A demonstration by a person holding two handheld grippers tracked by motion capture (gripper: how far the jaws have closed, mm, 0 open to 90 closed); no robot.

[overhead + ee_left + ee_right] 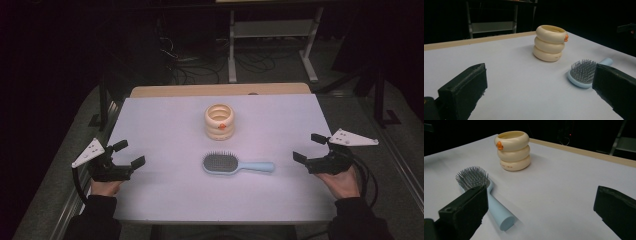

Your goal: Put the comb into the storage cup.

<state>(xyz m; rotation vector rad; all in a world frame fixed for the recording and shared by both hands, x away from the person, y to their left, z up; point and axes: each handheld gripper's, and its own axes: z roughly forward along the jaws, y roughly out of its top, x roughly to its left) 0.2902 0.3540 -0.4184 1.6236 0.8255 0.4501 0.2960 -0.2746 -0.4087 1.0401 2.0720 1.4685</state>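
Your left claw (127, 153) sits at the left edge of the tabletop (165, 125), jaws spread wide and holding nothing. Your left hand (105, 187) grips it from below the near edge, with the grey three-cornered plate (89, 152) on top.

Your right claw (309, 147) sits at the right edge of the tabletop, jaws likewise spread and empty, pointing inward toward the centre. Your right hand (342, 181) holds it, and a black cable (367, 177) loops off to its right.

The hairbrush (237, 164) lies flat near the middle of the tabletop, between the two claws and apart from both. Its light blue handle points toward your right claw; its bristled head, bristles up, lies toward your left. In the right gripper view the handle end (506, 221) lies close in front of the jaws, nearer the left-hand jaw of that view. In the left gripper view the brush head (582, 71) shows just beside the right-hand jaw, farther off on the surface.

A cream holder of three stacked rings (219, 121) stands upright just beyond the brush, toward the far side, apart from it. It bears a small orange mark (220, 126) on the side facing you.

The tabletop's far edge shows a bare wooden strip (220, 90).
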